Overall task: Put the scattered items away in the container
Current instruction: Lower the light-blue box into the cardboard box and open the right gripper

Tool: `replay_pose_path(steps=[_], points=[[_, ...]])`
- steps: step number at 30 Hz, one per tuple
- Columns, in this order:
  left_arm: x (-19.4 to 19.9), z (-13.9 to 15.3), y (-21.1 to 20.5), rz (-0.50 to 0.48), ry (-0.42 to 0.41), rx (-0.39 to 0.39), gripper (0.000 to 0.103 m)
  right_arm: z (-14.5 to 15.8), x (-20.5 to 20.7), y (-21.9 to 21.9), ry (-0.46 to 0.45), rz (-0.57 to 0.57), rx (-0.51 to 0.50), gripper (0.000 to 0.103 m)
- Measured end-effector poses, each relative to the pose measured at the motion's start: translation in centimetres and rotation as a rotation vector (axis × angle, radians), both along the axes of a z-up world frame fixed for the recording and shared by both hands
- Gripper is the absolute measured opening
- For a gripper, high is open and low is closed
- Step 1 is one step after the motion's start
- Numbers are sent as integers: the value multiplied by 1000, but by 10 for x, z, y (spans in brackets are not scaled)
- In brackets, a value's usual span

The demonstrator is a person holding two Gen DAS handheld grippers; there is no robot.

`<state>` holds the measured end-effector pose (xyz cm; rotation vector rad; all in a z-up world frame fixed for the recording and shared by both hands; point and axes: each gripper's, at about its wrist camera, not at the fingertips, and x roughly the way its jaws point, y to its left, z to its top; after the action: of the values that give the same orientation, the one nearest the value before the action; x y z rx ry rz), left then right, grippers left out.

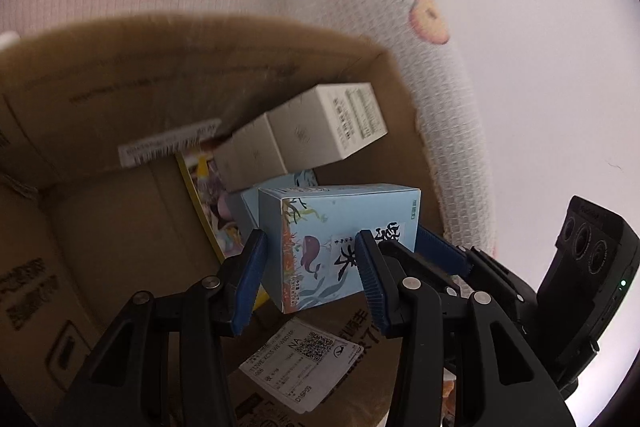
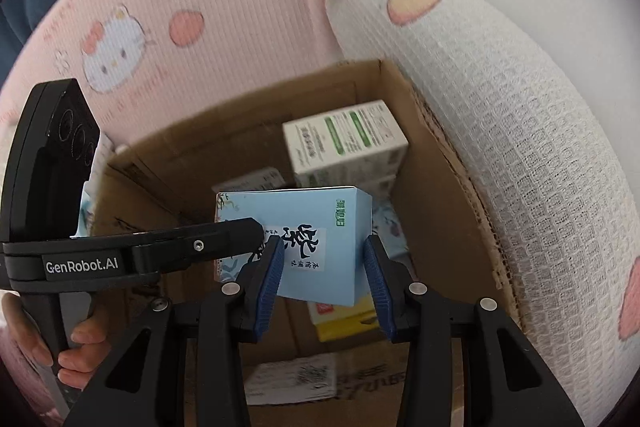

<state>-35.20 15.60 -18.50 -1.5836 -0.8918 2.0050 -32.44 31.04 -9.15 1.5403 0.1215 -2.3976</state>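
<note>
The blue box [image 2: 320, 247] hangs over the open cardboard carton [image 2: 436, 187], and you hold it with both tongs at once. Your right tongs [image 2: 324, 271] clamp it across its printed face, pads pressed on either side; your left tongs [image 1: 308, 267] grip it across the whale picture, one pad against its side. It looks like a light, stiff card pack whose thin walls would dent under a hard squeeze, so keep the pads flat on opposite faces, near the middle.

Below it in the carton lie a white box with green bands [image 2: 344, 139], another pale box [image 1: 252, 155] beside it, and a yellow pack [image 2: 344, 319]. The bare floor of the carton near you looks like the roomiest spot. The carton's far wall leans against a waffle-weave cushion [image 2: 520, 147], so I judge there is little slack on that side.
</note>
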Motion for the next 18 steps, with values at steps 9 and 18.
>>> replay_pose_path(steps=[9, 18], points=[[-12, -38, 7, 33, -174, 6, 49, -33, -34, 3, -167, 60, 51, 39], [-10, -72, 6, 92, -290, 60, 49, -56, -51, -27, -177, 196, 244, 39]])
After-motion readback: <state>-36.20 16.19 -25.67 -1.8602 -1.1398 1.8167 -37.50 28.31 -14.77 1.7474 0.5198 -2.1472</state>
